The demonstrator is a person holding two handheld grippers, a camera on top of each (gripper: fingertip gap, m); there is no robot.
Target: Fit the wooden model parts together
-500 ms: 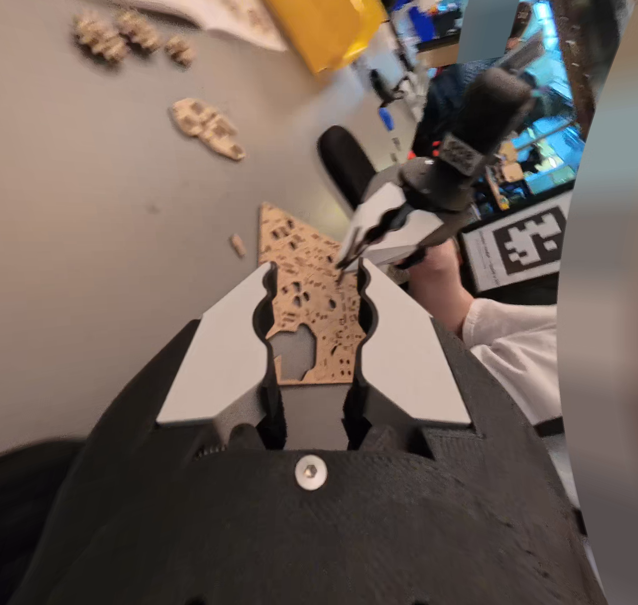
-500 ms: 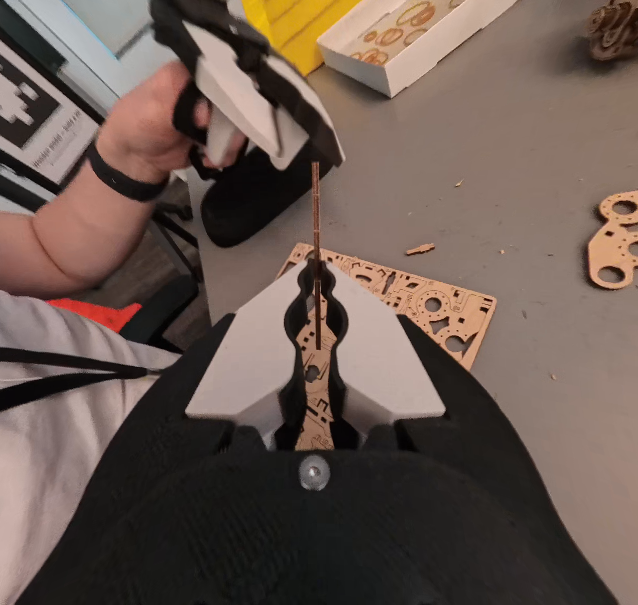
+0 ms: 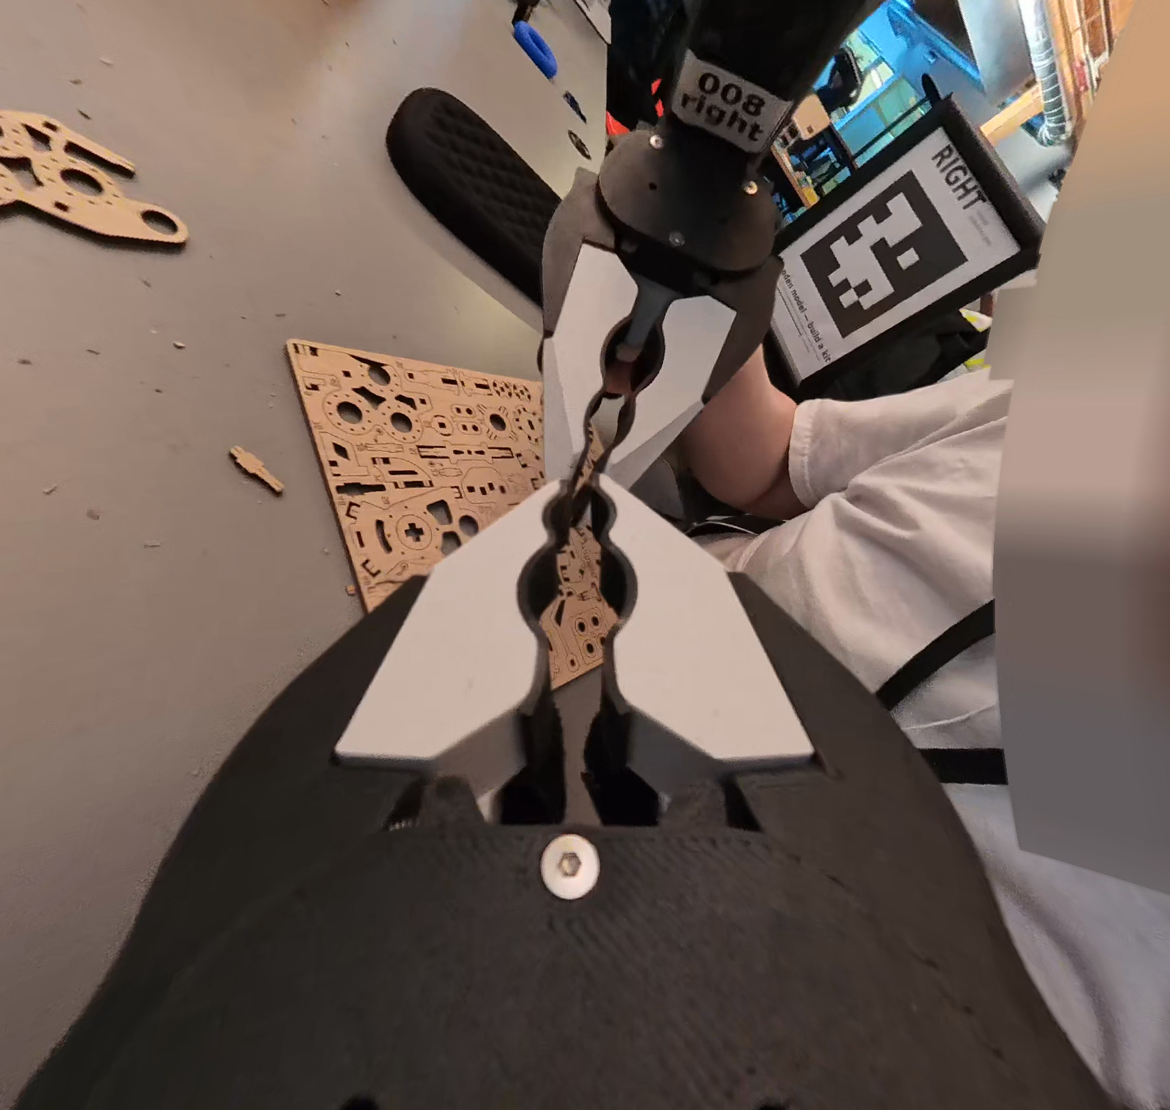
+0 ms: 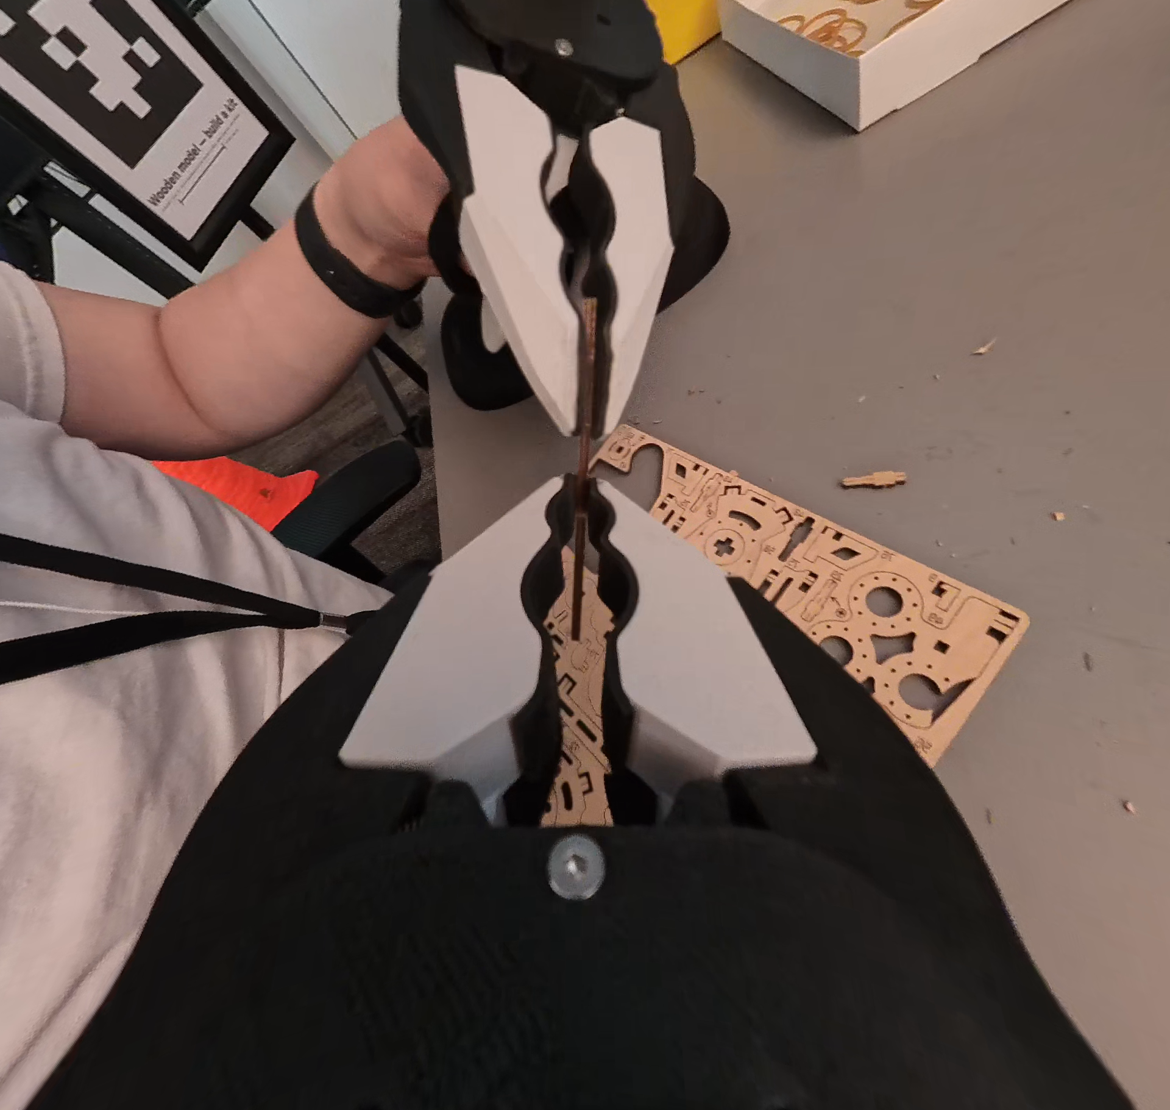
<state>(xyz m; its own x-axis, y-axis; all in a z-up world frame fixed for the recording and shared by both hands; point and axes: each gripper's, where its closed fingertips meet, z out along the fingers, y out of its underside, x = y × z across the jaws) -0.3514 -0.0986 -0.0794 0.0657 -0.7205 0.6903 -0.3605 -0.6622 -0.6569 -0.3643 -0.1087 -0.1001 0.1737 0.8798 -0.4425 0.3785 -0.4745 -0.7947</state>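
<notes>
Grippers now tip-to-tip, both jaws clamped on thin wooden sheet (image 4: 586, 383), edge-on only rightward.

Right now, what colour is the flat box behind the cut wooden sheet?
White; the flat box holds tan wooden rings. Right wrist view shows it best.

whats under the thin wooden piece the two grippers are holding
The thin wooden piece hangs edge-on, pinched by the left gripper and right gripper. Below lies the laser-cut wooden sheet on the grey table. The grippers cover the sheet's near part.
</notes>
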